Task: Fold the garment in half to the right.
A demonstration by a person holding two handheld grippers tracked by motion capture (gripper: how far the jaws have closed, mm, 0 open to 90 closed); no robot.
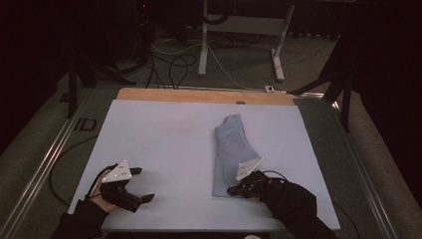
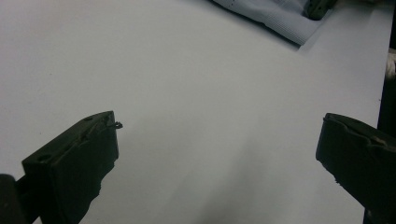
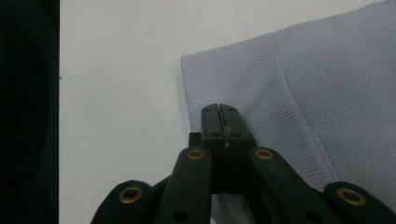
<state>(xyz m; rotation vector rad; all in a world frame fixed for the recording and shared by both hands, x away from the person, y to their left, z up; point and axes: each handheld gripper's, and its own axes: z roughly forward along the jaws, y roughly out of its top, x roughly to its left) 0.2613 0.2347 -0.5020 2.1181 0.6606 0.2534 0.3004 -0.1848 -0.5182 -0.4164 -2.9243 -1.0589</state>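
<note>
Folded grey cloth (image 1: 231, 152) lies right of centre on the pale bench (image 1: 164, 139). Right tongs (image 3: 219, 112) are closed at its near ribbed corner; left tongs (image 2: 219, 144), jaws wide apart, hold nothing.

Left gripper (image 1: 144, 185): jaws spread wide, bare pale mat (image 1: 164, 134) between them and straight ahead, nothing blocking. Folded grey-blue cloth (image 1: 233, 152) lies well ahead of it. Right gripper (image 3: 219, 112): jaws pressed together at the cloth's near corner, cloth spreads ahead and to one side, open mat on the other side up to the dark table edge.
</note>
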